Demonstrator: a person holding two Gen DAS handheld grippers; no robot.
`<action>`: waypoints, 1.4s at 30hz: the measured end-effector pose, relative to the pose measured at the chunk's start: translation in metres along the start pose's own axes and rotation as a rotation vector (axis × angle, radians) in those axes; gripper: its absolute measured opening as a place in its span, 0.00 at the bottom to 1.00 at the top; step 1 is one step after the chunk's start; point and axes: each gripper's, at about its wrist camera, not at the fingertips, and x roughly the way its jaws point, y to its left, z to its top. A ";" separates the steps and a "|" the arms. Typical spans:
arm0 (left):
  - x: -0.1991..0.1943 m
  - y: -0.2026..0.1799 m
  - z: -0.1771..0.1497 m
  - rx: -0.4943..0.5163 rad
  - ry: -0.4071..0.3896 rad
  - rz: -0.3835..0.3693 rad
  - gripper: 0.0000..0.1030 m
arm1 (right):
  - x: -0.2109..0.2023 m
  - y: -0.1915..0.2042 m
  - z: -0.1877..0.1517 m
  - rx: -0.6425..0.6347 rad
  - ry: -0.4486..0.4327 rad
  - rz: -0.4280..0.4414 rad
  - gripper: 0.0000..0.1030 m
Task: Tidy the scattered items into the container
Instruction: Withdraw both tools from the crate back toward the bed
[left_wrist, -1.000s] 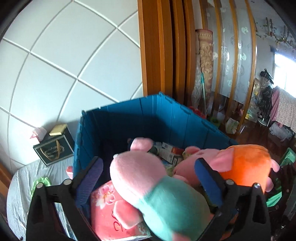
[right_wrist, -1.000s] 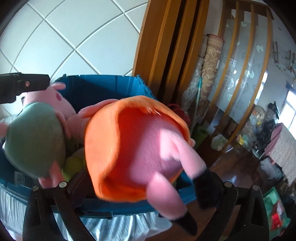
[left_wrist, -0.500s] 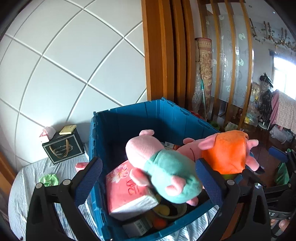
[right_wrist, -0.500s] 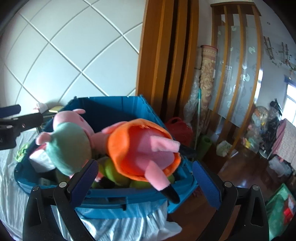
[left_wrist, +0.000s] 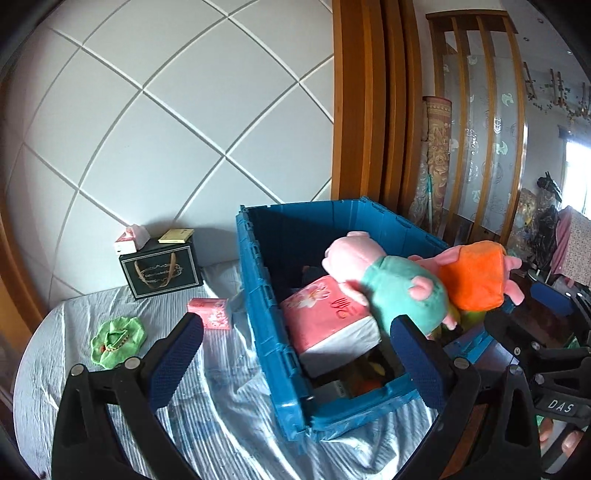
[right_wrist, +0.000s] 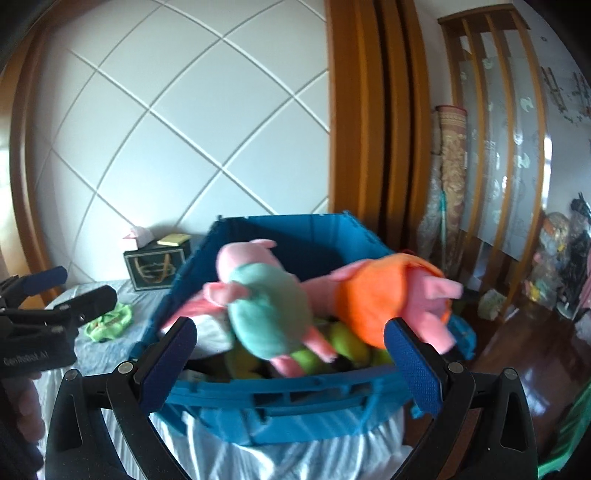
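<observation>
Inside, blue crate (left_wrist: 258, 280) overflows with two pink plush pigs (left_wrist: 388, 280).

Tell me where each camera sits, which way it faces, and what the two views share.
Left wrist: on the left gripper, jaws open, facing the blue crate from its left corner across the striped sheet; the right gripper and fingertips show at right.
Right wrist: on the right gripper, jaws open, facing the crate's near wall; the left gripper shows at left.
Shared: the crate, green-dressed pig plush, orange-dressed pig plush, black gift box.
</observation>
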 end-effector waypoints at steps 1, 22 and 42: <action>-0.003 0.011 -0.002 -0.007 -0.004 0.006 1.00 | 0.001 0.010 0.002 -0.006 -0.004 0.002 1.00; 0.015 0.325 -0.056 -0.086 0.102 0.123 1.00 | 0.079 0.302 0.003 -0.062 0.076 0.110 1.00; 0.195 0.505 -0.145 -0.334 0.434 0.377 1.00 | 0.339 0.331 -0.048 -0.100 0.444 0.104 1.00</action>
